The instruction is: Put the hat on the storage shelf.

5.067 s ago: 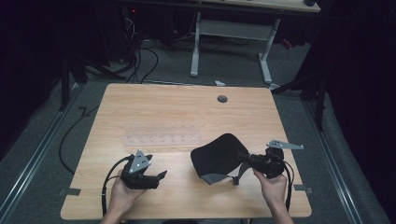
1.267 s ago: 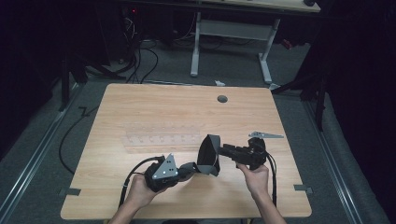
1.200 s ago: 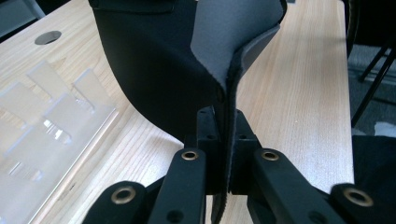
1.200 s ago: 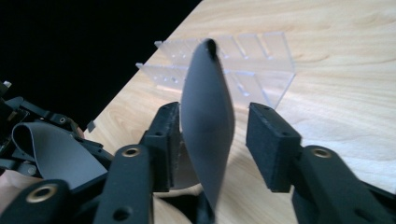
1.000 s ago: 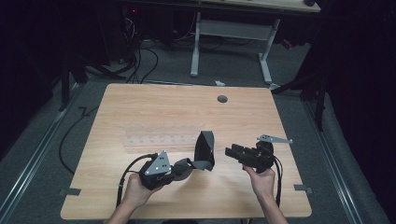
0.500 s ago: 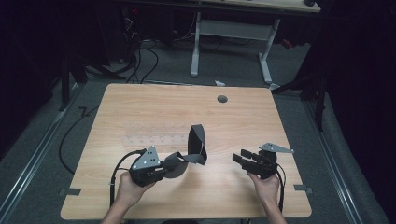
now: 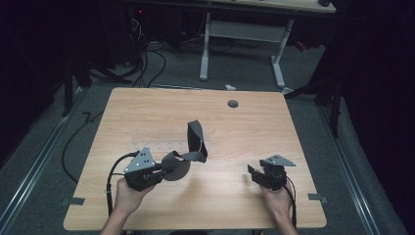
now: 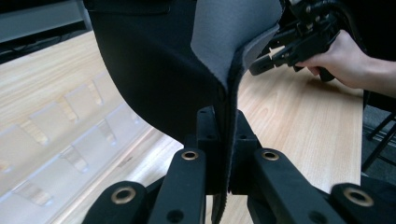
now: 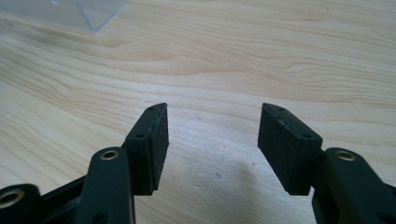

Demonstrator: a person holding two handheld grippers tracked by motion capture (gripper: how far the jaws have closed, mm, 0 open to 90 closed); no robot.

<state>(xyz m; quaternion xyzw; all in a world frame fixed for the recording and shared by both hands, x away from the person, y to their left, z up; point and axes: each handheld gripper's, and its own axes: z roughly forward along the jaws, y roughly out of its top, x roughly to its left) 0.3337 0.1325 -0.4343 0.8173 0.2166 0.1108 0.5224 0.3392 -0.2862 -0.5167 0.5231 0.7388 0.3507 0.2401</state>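
The left tongs (image 7: 165, 172) pinch the edge of the black, grey-lined curved fabric piece (image 7: 194, 147), which rises above them, well apart from the empty right tongs (image 7: 252, 172), whose jaws have just been opening.

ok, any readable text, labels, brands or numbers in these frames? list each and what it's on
None readable.
Black fabric piece held in the left gripper: plain black outside, grey inside, no print or tag visible.
Right gripper and its pads: no markings.
Clear plastic tray on the table: no lettering.
Red light under the far desk: a glow, no characters legible.
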